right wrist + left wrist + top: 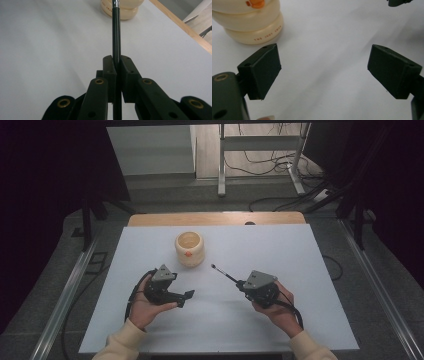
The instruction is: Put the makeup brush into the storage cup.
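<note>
A thin black rod with a silvery collar near its far end is clamped between the closed jaws of the right hand-held gripper; in the right gripper view it is seen running straight up from the jaws toward the cream pot, its tip cut off at the top edge; in the high view the rod is seen whole, slanting up and to the left from the right hand-held gripper, its small dark tip ending over bare worktop, apart from the pot.

The pot is shown from above as a squat, ribbed, open vessel with an orange spot on its side, standing upright on the white worktop; in the left gripper view its lower rings are seen close, with small red lettering around the base, too fine to be read.

The left hand-held gripper is held with its jaws spread wide and nothing between them; in the left gripper view its pads are seen over bare white surface, the pot just beyond the left one; a dark part of the other gripper is caught at the top right edge.

A wooden edge is seen beyond the white sheet in the right gripper view; it is seen as a strip along the far side in the high view.
</note>
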A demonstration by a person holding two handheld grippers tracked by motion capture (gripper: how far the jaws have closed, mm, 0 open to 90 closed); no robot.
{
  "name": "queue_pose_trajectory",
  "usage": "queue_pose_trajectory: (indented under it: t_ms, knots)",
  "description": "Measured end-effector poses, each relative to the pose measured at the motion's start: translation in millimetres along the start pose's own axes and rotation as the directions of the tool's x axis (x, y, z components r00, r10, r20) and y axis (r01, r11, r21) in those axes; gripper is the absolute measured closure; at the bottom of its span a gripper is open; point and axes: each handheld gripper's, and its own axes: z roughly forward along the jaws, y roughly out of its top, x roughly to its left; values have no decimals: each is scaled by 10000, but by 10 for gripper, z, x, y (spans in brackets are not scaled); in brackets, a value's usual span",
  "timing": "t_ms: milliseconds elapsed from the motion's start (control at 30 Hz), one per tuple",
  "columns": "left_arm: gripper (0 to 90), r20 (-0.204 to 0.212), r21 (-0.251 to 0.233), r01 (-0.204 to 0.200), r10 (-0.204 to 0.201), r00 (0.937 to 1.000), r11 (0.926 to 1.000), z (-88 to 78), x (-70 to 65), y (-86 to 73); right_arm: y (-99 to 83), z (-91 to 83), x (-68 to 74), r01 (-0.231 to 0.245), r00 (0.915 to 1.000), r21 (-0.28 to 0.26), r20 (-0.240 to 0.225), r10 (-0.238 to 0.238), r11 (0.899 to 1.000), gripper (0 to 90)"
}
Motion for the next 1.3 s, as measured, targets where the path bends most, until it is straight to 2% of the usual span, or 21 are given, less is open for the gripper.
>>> queue_pose_trajectory:
  t_ms: [167,200,267,433,500,600,833,1000,1100,1200,1300]
  knots:
    - [126,224,-370,290,-282,9994,9989,-10,-6,13,7,-14,0,-84,9999,-196,56,85,9998,836]
    - [134,198,-341,247,-240,9995,9991,-5,-18,15,9,-17,1,-104,9999,-222,33,104,9997,836]
    - [156,-112,-168,-116,114,9999,9998,5,-57,19,9,-18,1,-113,9999,-175,-40,112,9998,836]
    - [156,163,-207,34,-31,9999,9998,22,-69,28,7,-29,4,-108,9999,-209,-38,107,9997,836]
    - [155,433,-414,336,-318,9986,9986,31,-57,26,11,-36,-1,-115,9999,-283,8,115,9995,836]
    - [158,682,-586,453,-412,9968,9973,32,-60,35,20,-52,-7,-161,9998,-376,76,164,9992,835]
    - [158,774,-867,448,-381,9963,9952,31,-132,89,39,-89,-14,-241,9996,-617,148,250,9978,836]
    - [157,1179,-1300,741,-588,9913,9887,83,-174,200,57,-93,9,-250,9994,-730,200,266,9970,836]
    - [156,1373,-1420,813,-617,9886,9865,130,-203,258,67,-91,20,-201,9995,-777,247,221,9968,836]
    - [157,1654,-1539,1061,-802,9830,9824,179,-212,299,72,-91,28,-206,9994,-835,259,229,9963,835]
    - [158,1752,-1634,1215,-924,9802,9791,220,-208,316,68,-86,34,-228,9994,-872,257,251,9959,836]
